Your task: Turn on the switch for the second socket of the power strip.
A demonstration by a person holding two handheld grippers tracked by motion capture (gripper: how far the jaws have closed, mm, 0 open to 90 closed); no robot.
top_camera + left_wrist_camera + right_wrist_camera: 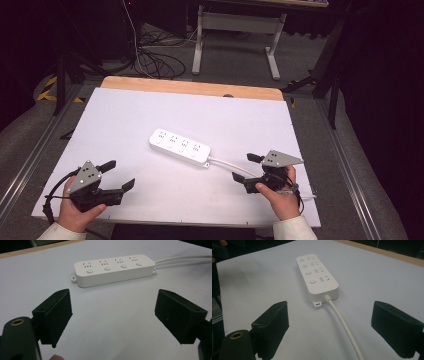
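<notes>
A white power strip (179, 146) with several sockets and round buttons lies flat near the middle of the white table top (150, 110). Its white cord (227, 162) runs right toward the right hand. My left gripper (119, 175) rests at the front left, held in a hand, jaws wide open and empty. In the left gripper view the power strip (113, 268) lies well beyond the jaws. My right gripper (246, 167) stands open at the front right, empty. In the right gripper view the cord (342, 322) passes between the jaws, untouched, up to the power strip (317, 276).
The white sheet covers a wooden table whose bare edge (190, 87) shows at the back. Beyond it stand a white desk frame (235, 35) and loose cables (155, 60) on the grey floor. Metal rails run along both sides.
</notes>
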